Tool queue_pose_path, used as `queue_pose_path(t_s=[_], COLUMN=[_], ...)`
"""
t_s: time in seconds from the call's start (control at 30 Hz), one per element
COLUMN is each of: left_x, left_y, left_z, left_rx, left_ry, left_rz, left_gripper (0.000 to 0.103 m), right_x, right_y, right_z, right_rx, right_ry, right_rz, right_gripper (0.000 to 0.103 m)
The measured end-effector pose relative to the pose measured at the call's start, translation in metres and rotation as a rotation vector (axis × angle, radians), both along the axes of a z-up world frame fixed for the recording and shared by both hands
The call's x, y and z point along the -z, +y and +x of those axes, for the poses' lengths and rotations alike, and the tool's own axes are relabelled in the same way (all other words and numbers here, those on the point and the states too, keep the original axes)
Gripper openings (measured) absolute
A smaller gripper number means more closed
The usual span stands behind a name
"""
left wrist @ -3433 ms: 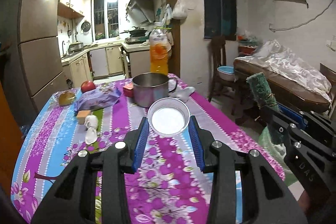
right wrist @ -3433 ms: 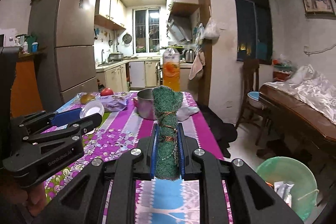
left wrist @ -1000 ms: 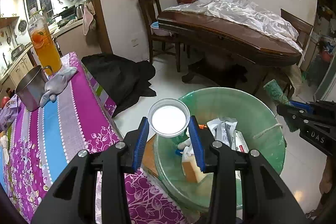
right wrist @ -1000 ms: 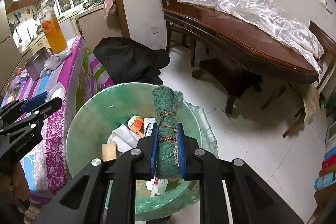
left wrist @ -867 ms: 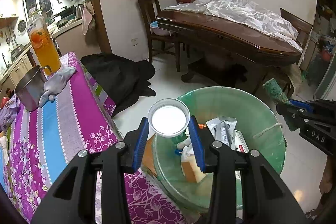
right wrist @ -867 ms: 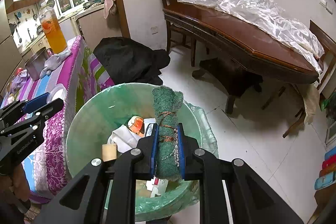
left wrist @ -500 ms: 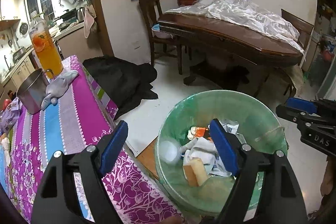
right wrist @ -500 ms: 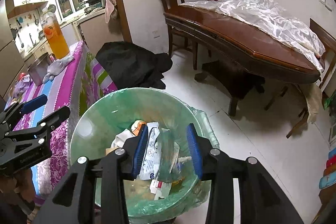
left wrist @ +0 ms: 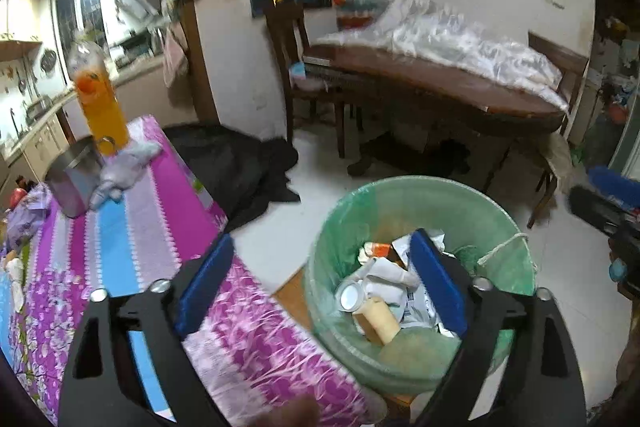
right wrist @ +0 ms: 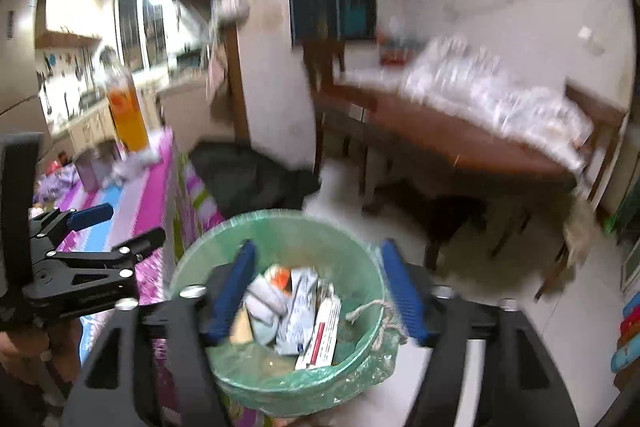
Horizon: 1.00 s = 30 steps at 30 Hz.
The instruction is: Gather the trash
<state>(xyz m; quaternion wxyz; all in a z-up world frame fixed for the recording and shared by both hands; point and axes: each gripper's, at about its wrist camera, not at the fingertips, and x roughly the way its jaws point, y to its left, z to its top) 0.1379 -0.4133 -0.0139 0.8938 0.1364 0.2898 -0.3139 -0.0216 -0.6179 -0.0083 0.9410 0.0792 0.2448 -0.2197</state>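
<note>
Both grippers hang over the round green plastic-lined trash bin, which stands on the floor at three o'clock of the purple floral tablecloth. The left gripper and right gripper are opening their blue-padded jaws with nothing between them; crumpled wrappers and a small white cup lie inside the bin.

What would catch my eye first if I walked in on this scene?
Probably the green-lined trash bin on the floor beside the table, piled with wrappers and a white cup. Both tools, left and right, hover over it, their blue jaws opening with nothing between them. Next, the bright purple flowered tablecloth with a tall bottle of orange drink at its far end.
</note>
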Motion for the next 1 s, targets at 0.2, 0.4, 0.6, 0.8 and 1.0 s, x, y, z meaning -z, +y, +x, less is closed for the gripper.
queue_pose_path(t_s=[0.2,0.4,0.6,0.8,1.0], left_x=[-0.017,-0.018,-0.004,0.015,0.020], left_y=[0.062,0.108,0.141,0.151,0.158], left_z=[-0.055,-0.120,-0.169,-0.197,-0.214], left_rx=[-0.021,-0.039,-0.024,0.028,0.060], left_ry=[-0.121,-0.243,-0.286,-0.284,-0.290], left_rz=[-0.114,-0.146,-0.223,-0.247,-0.252], left_gripper=[0.097,0.098,0.098,0.098,0.098], right_x=[-0.005,0.013,0.038,0.054,0.056], right_y=[0.085,0.155,0.200,0.217,0.220], right_z=[-0.080,-0.147,-0.212,-0.250,-0.268], right_rx=[0.063,0.118,0.157,0.176,0.194], right_ry=[-0.177,-0.259,-0.341,-0.358,-0.386], right_rz=[-0.163,-0.242,-0.292,-0.282,-0.275], right_gripper=[0.095,0.098,0.098,0.098,0.098])
